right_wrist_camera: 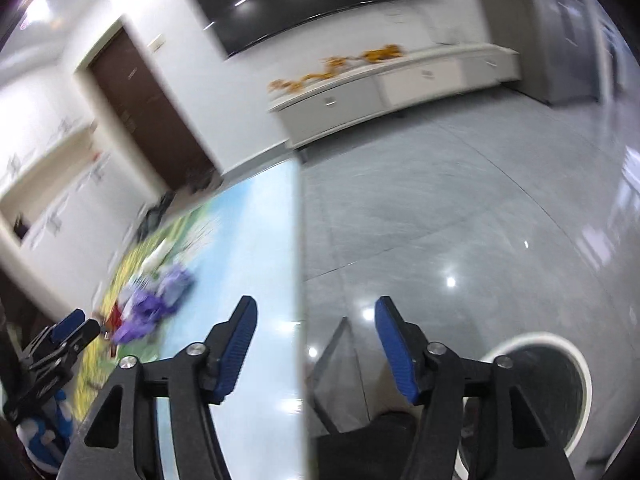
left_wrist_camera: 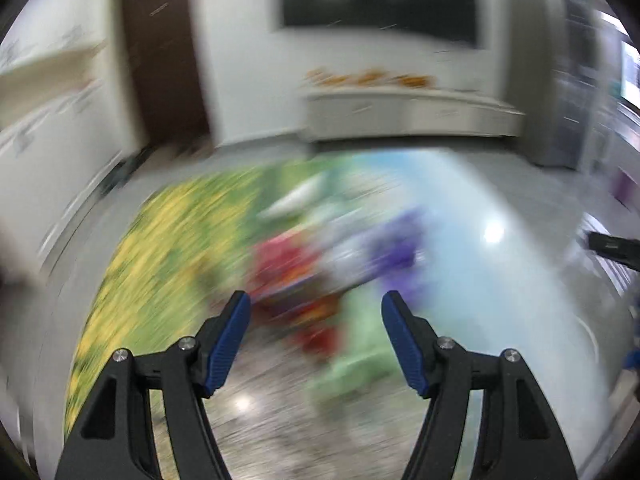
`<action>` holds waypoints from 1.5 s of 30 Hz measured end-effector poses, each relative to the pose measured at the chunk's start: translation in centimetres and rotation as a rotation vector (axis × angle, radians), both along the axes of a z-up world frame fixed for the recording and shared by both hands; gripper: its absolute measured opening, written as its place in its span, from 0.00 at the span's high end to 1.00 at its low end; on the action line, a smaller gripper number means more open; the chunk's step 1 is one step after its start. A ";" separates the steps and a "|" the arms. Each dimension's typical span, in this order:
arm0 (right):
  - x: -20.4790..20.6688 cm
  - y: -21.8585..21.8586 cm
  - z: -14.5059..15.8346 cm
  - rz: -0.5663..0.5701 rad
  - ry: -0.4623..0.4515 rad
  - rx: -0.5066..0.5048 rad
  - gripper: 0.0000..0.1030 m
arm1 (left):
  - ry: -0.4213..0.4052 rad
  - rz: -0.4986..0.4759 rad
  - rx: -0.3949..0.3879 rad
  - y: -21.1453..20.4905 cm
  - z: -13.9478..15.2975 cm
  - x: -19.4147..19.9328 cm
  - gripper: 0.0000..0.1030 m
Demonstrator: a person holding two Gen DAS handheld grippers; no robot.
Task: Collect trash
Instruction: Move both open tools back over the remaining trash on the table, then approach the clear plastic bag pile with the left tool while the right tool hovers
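**— Where's the trash?**

— It's a heap of crumpled wrappers (left_wrist_camera: 336,252), purple, red and white, lying on the printed table top (left_wrist_camera: 168,248). From my left wrist it sits just ahead of the fingertips of my left gripper (left_wrist_camera: 316,300) and a little above them in the picture, very blurred, so I can't make out single pieces. From my right wrist the same heap (right_wrist_camera: 154,300) is well off to the left, near the left gripper (right_wrist_camera: 76,326), which shows at that edge.

**— Anything in either tool?**

— No. Both stand partly open with bare blue pads (left_wrist_camera: 230,344) and nothing between them. My right gripper (right_wrist_camera: 316,308) hangs over the table's right edge, with grey floor (right_wrist_camera: 460,200) beyond it.

**— And below the right one?**

— A round bin with a white rim (right_wrist_camera: 576,356), low on the right, on the floor.
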State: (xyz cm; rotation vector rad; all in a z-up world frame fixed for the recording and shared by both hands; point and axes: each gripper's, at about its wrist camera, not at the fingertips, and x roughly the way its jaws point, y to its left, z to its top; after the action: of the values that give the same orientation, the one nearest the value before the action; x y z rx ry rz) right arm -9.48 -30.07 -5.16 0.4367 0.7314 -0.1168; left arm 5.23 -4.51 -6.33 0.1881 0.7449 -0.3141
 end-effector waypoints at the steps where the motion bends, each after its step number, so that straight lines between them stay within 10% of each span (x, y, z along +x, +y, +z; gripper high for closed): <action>1: 0.8 1.0 -0.4 0.027 0.013 -0.009 0.38 | 0.046 0.073 0.014 2.1 -1.3 0.7 0.36; 7: 4.2 7.2 -2.6 0.173 0.080 -0.054 0.38 | 0.194 0.254 -0.041 8.1 -5.6 1.8 0.36; 17: 5.1 10.2 -2.8 0.231 0.066 -0.047 0.38 | 0.105 0.202 -0.050 6.3 -3.9 0.6 0.36; 24: 5.2 8.4 -3.3 0.201 0.040 -0.015 0.38 | 0.139 0.223 -0.189 7.9 -4.6 1.0 0.36; 45: 5.9 3.3 -5.4 0.185 -0.059 0.158 0.37 | 0.165 0.153 -0.278 5.5 -5.4 3.0 0.36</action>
State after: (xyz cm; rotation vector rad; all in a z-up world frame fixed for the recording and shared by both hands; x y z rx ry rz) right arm -3.54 -26.75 -10.60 0.5184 0.7220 0.1285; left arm 8.24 1.03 -11.75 -0.1587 0.8649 -0.2862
